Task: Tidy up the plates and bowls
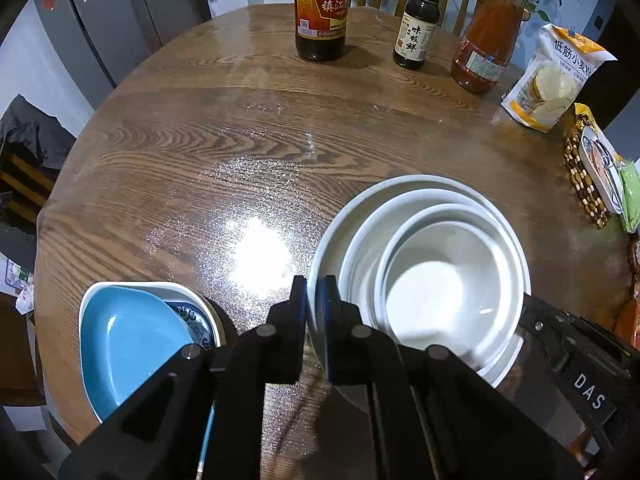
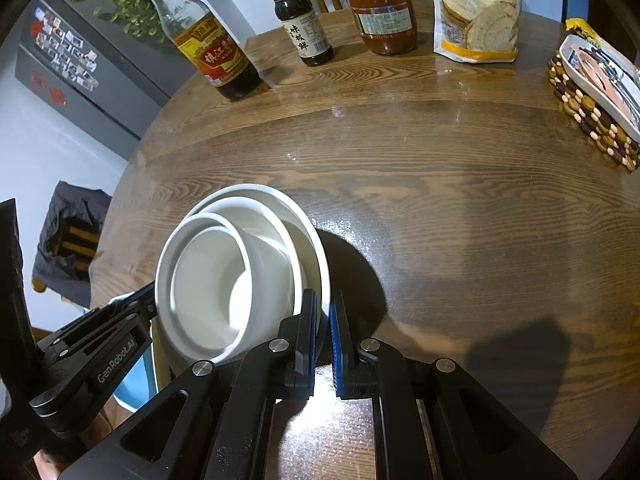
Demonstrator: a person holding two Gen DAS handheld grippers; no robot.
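Observation:
Three nested white bowls sit at the near side of the round wooden table (image 1: 248,128). The largest white bowl (image 1: 400,184) (image 2: 280,200) holds a middle bowl and a small bowl (image 1: 440,280) (image 2: 212,280). My left gripper (image 1: 316,292) is shut on the largest bowl's left rim. My right gripper (image 2: 326,308) is shut on its right rim. The stack looks tilted and throws a dark shadow to its right. A blue dish (image 1: 128,340) lies on a blue-patterned plate (image 1: 198,322) at the left table edge.
At the table's far side stand a vinegar bottle (image 1: 320,8) (image 2: 212,52), a small soy bottle (image 1: 416,24), a red sauce jar (image 1: 488,40) and a flour bag (image 1: 556,76). A beaded trivet (image 2: 592,120) bearing a white tray lies far right. Wooden chairs stand behind.

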